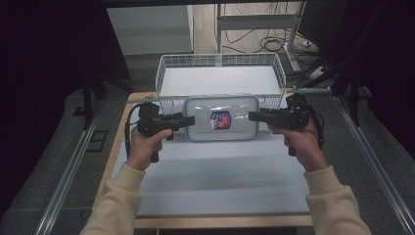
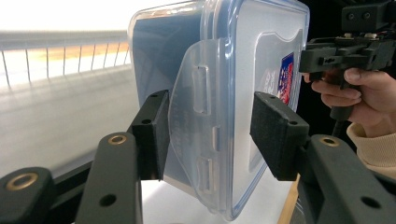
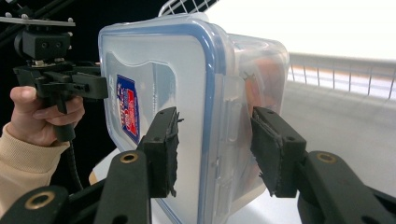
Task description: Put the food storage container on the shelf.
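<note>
— High view: plastic box (image 1: pixel 221 118) held level between left gripper (image 1: pixel 188 120) and right gripper (image 1: pixel 254 116), above bench (image 1: pixel 215 181), just before wire basket (image 1: pixel 166 73).
— Fingers?
— Left fingers (image 2: pixel 279 133) clamped on one short end; right fingers (image 3: pixel 163 149) clamped on the opposite end.

Lab: floor cables (image 1: pixel 274 45), rig rails (image 1: pixel 68 176)

high view: dim, dark edges | gripper views: background blown out white, near fingers soft
</note>
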The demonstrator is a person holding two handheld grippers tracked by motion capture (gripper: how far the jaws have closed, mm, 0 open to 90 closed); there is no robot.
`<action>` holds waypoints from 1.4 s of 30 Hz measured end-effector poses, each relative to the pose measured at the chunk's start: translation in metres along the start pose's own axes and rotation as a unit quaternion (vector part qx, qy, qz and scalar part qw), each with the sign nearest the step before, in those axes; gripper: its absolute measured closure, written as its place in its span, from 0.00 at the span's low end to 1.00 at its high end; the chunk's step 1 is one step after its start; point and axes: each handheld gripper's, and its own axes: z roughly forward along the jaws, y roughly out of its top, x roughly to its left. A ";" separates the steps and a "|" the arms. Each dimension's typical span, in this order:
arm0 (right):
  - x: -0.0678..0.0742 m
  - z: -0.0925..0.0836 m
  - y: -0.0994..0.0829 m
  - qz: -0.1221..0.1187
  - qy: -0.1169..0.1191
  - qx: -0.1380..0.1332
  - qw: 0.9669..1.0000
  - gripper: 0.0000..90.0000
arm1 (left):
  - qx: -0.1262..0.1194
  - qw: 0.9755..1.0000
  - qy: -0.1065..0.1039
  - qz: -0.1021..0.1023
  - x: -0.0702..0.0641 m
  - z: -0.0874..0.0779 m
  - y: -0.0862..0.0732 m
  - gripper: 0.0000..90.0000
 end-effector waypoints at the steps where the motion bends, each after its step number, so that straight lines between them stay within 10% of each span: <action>1: 0.001 -0.001 0.004 -0.001 0.000 -0.001 1.000 0.58 | 0.000 1.000 0.000 0.003 -0.001 -0.001 0.004 0.55; 21: -0.003 -0.005 0.073 -0.020 -0.008 -0.025 0.999 0.58 | -0.013 1.000 0.003 0.023 0.004 0.002 0.080 0.55; 42: -0.067 0.034 0.109 0.052 -0.015 0.011 0.998 0.57 | 0.030 0.999 0.004 -0.022 0.062 0.046 0.114 0.55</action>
